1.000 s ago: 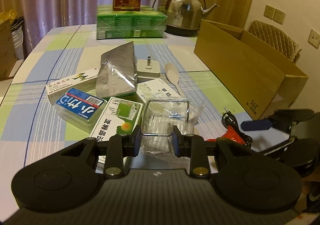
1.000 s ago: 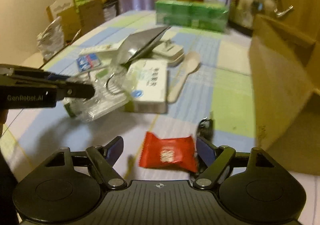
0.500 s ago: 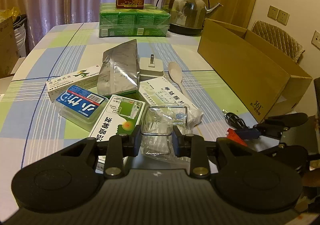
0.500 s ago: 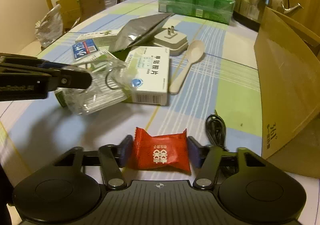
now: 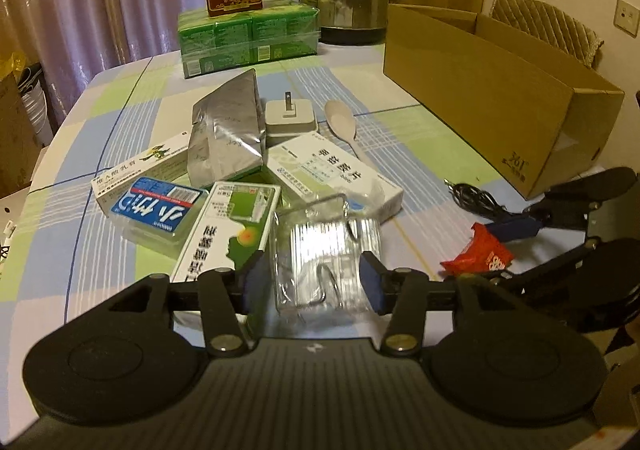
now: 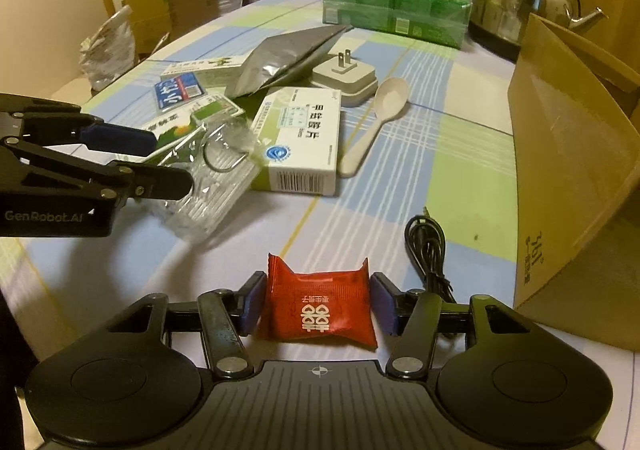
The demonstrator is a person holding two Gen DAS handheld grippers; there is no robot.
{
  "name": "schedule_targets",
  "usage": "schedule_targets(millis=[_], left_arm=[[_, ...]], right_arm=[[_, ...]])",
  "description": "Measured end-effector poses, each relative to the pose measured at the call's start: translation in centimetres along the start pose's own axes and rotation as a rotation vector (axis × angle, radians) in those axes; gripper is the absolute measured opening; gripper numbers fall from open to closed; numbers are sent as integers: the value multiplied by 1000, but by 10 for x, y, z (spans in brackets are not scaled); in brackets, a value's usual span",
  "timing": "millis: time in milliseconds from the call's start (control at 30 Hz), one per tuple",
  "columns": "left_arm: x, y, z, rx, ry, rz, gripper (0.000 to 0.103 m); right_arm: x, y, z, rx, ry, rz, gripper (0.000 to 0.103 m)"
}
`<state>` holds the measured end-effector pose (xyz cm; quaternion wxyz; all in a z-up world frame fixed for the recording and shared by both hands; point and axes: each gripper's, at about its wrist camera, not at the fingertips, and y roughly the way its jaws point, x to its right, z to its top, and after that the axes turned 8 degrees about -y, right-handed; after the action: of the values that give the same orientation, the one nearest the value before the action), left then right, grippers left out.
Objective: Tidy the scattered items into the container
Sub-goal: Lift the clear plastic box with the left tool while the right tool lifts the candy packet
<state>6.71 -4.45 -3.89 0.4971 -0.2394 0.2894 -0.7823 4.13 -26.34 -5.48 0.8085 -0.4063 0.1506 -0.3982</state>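
The right gripper (image 6: 318, 304) pinches a glossy red candy packet (image 6: 318, 308), the left gripper (image 5: 310, 282) seemingly clamps a clear crinkled bag (image 5: 320, 254), and bare tablecloth (image 6: 460, 153) separates them from the cardboard box (image 6: 568, 153).

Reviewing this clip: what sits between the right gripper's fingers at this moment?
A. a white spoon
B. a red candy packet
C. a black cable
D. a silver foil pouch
B. In the right wrist view the red candy packet lies between the blue pads of the right gripper, while the black cable, the white spoon and the silver foil pouch lie apart on the tablecloth.
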Motion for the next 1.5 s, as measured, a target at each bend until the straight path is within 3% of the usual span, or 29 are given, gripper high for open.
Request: schedule_targets(millis=[133,300,500,900,1000,1033,1167,1333,1500], left_arm=[[0,8,-8,-50,-4,8,47],[-5,16,-8,-54,-45,-3,46],[-4,16,-9,-65,-76,-4,27],[-2,11,-12,-75,-124,7,28],[-2,12,-12,-77,-126,11,32],[-2,12,-12,-78,-126,12,34],[-2,14,-12,-84,-119,8,35],[-1,13,-10,-88,-115,0,27],[3,1,-11,-70,-110,5,26]], right_arm=[[-1,-2,-4,0,-6,-1,56],[0,-7,-6,8,-13,-11,61],[1,-12,-12,3,-32,-23,70],[1,-6,-12,6,24,-6,70],[2,-6,-12,5,21,-9,67],[2,-7,-12,8,21,-12,59],[2,-9,-12,11,10,-10,46],[2,-11,-11,14,10,0,42],[2,-21,-7,43,4,-6,42]])
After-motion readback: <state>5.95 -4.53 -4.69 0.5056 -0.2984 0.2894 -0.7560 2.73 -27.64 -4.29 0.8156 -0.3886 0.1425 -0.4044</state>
